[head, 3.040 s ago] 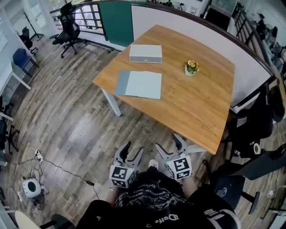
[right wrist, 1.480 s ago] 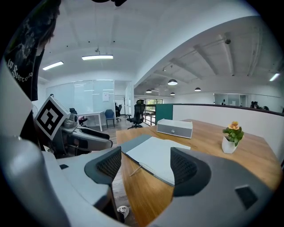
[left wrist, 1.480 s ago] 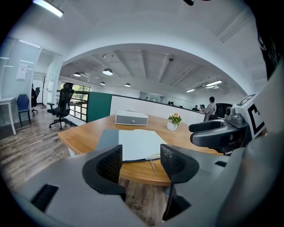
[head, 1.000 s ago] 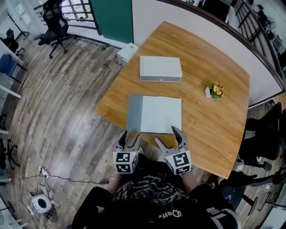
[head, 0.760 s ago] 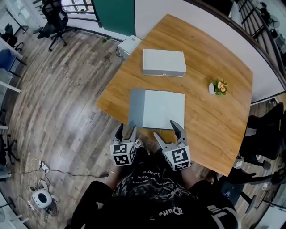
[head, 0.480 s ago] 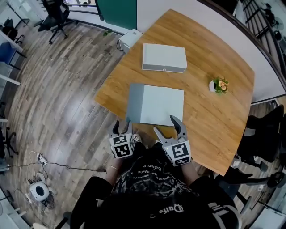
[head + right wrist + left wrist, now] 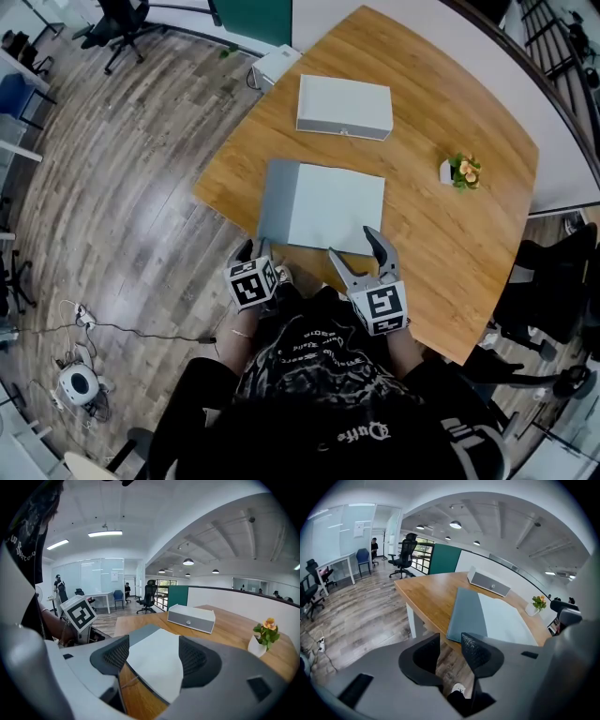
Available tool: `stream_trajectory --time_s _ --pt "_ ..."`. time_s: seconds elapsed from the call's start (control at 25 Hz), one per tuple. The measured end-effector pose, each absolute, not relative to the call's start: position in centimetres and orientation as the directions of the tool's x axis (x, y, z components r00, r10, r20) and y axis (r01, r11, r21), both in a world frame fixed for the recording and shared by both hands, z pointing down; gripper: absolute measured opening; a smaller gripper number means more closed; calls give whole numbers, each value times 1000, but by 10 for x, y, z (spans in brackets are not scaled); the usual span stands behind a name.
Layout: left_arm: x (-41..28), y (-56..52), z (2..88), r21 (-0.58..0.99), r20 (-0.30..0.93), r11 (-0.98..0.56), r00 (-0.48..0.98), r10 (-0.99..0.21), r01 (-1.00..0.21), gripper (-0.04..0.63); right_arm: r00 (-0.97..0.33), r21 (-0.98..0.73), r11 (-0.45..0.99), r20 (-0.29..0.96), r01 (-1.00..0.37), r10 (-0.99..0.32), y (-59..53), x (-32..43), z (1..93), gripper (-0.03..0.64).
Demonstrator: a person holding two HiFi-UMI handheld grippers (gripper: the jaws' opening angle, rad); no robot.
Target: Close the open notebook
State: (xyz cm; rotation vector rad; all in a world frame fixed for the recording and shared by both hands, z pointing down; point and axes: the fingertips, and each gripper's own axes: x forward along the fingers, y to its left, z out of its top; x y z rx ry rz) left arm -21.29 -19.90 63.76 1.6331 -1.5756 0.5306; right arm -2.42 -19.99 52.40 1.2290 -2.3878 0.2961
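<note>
Open notebook lies at the table's near-left edge. The left gripper has sunk beside that edge, its jaws just narrowed to a small gap around nothing. The right gripper gapes, empty, at the near page. Closing has not begun. One notebook, one white box, one potted flower.

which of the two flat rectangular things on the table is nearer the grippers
The open notebook, pale page with a grey strip along its left, lying at the near edge of the table. The closed white box sits behind it, farther off.
</note>
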Motion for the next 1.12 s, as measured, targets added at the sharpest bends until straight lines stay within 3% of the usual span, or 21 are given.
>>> stream_trajectory --time_s 0.28,0.64,1.12 --pt "-211 -201 639 269 750 78 158 -642 -960 147 -512 7 592 493 -806 -704 -195 -18 531 311" --pt "-204 -204 632 218 755 36 145 -640 -975 35 -517 19 606 500 -795 -695 -198 -14 532 296" --pt "-196 -207 597 168 678 12 107 -727 -986 29 -536 11 627 506 -779 -676 -198 -8 538 279"
